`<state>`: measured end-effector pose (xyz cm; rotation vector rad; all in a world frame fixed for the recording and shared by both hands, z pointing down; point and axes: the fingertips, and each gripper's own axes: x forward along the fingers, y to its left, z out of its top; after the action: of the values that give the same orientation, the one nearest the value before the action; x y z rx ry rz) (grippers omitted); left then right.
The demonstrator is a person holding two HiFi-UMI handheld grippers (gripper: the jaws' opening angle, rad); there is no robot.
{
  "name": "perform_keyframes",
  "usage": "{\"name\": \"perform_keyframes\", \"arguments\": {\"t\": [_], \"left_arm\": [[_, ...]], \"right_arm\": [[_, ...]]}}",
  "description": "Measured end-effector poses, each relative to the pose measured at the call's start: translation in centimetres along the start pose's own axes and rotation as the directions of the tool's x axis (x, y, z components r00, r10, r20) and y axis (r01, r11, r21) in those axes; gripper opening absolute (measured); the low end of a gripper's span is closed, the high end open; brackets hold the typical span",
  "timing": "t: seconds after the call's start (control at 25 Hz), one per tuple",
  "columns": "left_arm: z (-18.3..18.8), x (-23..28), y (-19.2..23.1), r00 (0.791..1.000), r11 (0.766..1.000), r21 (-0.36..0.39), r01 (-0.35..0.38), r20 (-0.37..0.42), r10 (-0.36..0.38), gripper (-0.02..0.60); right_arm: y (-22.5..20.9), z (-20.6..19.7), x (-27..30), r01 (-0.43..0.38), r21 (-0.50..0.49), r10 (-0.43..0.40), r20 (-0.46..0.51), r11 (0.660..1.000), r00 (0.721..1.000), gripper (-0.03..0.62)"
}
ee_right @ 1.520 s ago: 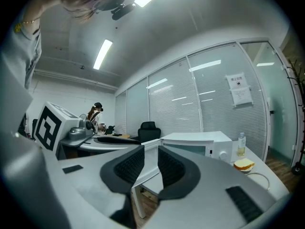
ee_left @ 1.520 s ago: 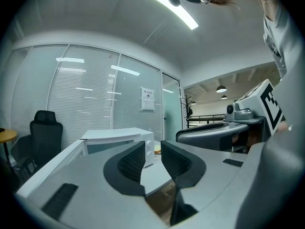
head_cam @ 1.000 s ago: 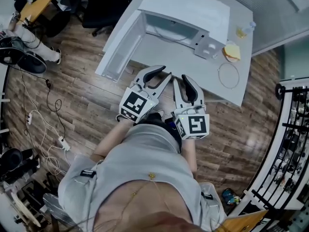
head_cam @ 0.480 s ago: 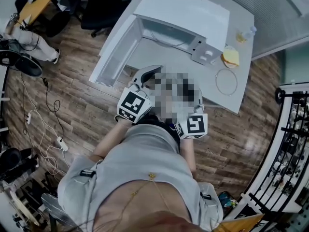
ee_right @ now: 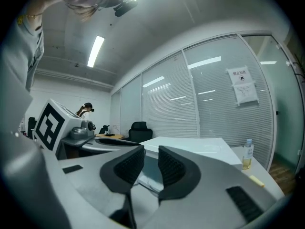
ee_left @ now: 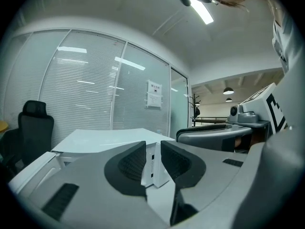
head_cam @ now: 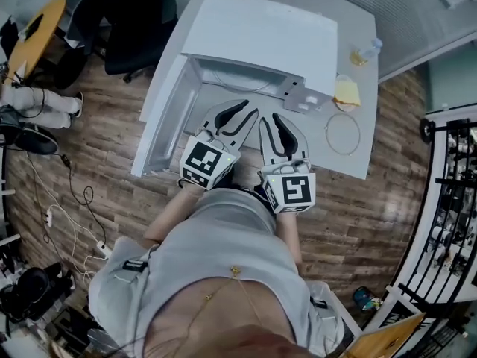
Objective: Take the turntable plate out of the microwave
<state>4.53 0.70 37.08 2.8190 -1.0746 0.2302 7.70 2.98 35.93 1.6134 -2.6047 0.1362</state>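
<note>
Facing the open microwave point(head_cam: 261, 36), I hold the left gripper point(head_cam: 240, 114) and right gripper point(head_cam: 274, 121) side by side at its mouth, each a narrow gap apart and empty. The plate point(head_cam: 240, 88) seems to lie inside, only its edge showing. Next, I judge, comes reaching in, jaws widened for its rim.

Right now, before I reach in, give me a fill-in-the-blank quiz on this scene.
The door of the microwave stands ____.
The left gripper and the right gripper each hold ____.
In the head view, the bottle stands on the table to the microwave's ____.
Missing words: open; nothing; right.
</note>
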Motion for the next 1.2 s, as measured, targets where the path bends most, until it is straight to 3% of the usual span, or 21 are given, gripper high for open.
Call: {"name": "perform_keyframes", "arguments": {"t": [0.36,1.2], "left_arm": [[-0.1,3.6,3.6,0.998,0.997,-0.036,0.066,-0.004,-0.066,0.103],[-1.4,5.3,10.0,0.995,0.994,-0.054,0.098,-0.022,-0.099,0.103]], "right_arm": [[-2.3,0.0,4.9,0.051,0.016,-0.051,-0.016,0.999,0.999,0.097],[-2.7,-1.7,11.6,0.104,0.028,-0.102,-0.069,0.994,0.992,0.097]]}}
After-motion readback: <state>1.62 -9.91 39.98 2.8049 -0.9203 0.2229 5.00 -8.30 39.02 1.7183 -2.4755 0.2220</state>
